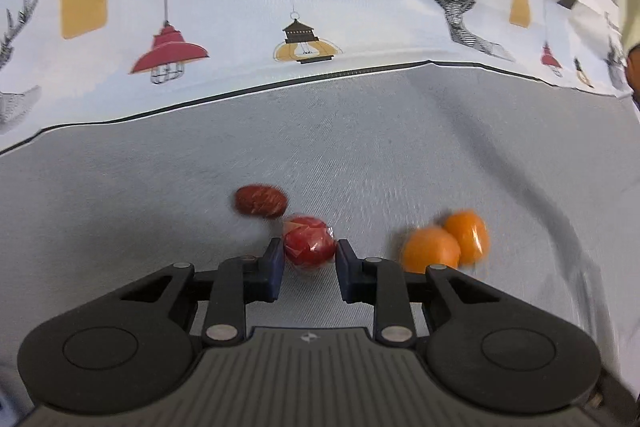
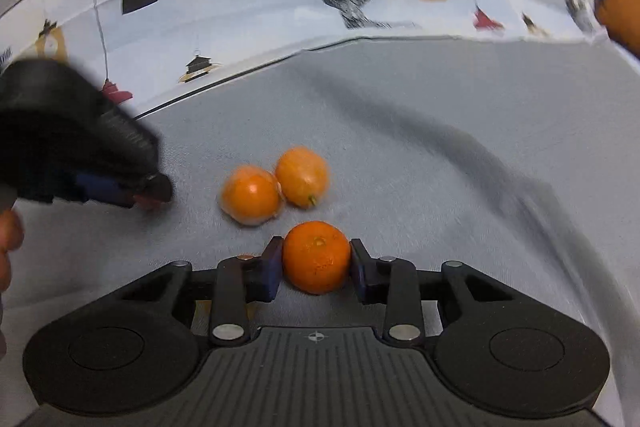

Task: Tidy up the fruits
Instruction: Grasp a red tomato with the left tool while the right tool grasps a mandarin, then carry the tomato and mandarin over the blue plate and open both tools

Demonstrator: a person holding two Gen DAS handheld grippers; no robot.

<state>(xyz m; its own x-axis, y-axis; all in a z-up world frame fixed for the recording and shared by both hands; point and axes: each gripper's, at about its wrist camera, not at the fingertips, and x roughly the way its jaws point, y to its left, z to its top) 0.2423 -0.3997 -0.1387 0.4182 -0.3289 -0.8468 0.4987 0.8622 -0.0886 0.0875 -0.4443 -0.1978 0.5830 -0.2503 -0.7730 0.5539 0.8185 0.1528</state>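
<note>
- The left gripper is angling steeply downward, its jaws pressing on either side of a red fruit.
- The right gripper is angling downward too, jaws clamping an orange.
- A bare hand is showing behind the left gripper.

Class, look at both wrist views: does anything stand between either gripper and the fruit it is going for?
Nothing does. The left gripper already has the red fruit between its jaws, and the right gripper is shut on an orange. The other fruits lie beyond.
</note>
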